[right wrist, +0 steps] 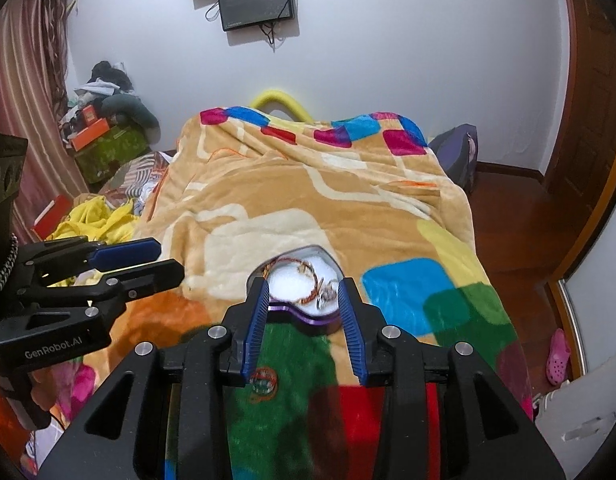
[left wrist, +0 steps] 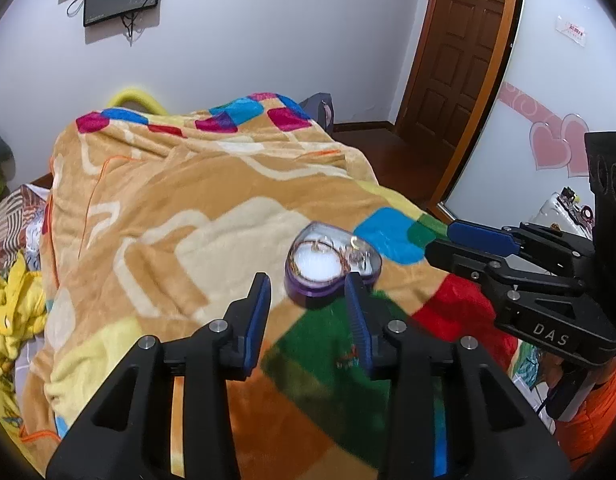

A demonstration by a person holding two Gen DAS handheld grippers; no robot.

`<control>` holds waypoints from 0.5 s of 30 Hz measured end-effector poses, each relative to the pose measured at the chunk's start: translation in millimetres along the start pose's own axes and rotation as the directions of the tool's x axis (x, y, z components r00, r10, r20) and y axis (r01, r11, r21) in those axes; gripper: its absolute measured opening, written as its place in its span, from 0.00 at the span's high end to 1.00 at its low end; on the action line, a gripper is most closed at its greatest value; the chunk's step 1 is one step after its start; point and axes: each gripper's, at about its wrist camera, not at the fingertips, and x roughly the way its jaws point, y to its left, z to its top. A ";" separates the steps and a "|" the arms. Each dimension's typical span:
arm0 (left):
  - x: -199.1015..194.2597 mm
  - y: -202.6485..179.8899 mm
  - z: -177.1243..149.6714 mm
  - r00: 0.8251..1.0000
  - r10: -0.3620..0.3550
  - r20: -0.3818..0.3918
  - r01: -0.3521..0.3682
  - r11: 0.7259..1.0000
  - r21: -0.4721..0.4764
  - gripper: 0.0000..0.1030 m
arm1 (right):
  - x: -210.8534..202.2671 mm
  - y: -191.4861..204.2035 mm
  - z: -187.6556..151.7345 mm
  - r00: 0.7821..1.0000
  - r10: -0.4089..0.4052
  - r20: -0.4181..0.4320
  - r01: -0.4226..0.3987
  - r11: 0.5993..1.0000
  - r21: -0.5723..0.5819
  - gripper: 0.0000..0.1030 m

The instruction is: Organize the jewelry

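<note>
Looks mostly done here: bracelet (right wrist: pixel 304 280) and ring (right wrist: pixel 326 294) already inside the heart-shaped box (left wrist: pixel 332 262) on the blanket (left wrist: pixel 188 208), left gripper (left wrist: pixel 308 288) and right gripper (right wrist: pixel 302 300) both part-open, gripping nothing (lid nowhere visible, maybe closing left).

blanket (left wrist: pixel 196 216): tan, cream shapes, blue, red, green, magenta patches | heart box (left wrist: pixel 333 260): clear purple, white lining | gripper pads (right wrist: pixel 257 312): ribbed blue | door (left wrist: pixel 464 52): brown
</note>
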 end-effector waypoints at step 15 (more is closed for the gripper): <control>47.0 -14.5 -57.8 0.981 -0.010 -0.194 0.017 0.999 0.032 0.63 | 10.0 -5.4 -48.7 0.992 -0.006 -0.125 0.011 0.999 0.042 0.68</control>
